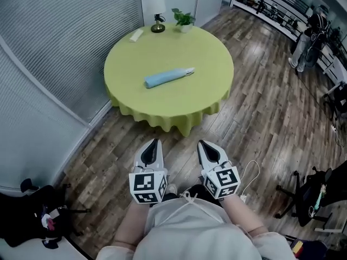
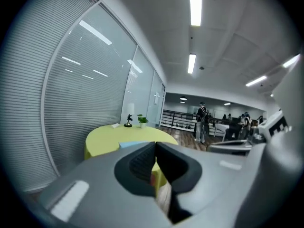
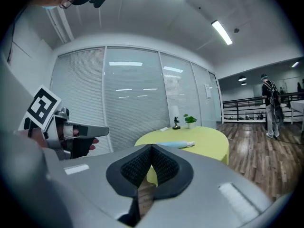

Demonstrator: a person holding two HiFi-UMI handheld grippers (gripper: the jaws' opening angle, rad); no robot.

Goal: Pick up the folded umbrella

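A light blue folded umbrella [image 1: 168, 77] with a pale handle end lies across the middle of a round table under a yellow-green cloth [image 1: 130, 58]. My left gripper [image 1: 155, 142] and right gripper [image 1: 200, 143] hang side by side over the wooden floor, short of the table's near edge, both shut and holding nothing. In the right gripper view the umbrella [image 3: 174, 145] shows on the table beyond the shut jaws. A sliver of the umbrella [image 2: 129, 145] peeks over the jaws in the left gripper view.
At the table's far edge stand a small potted plant [image 1: 183, 19], a dark figurine [image 1: 158, 25] and a white card [image 1: 136, 34]. Blinds and glass walls curve along the left. A black tripod [image 1: 38, 210] lies at lower left. A person [image 1: 312, 34] stands far right.
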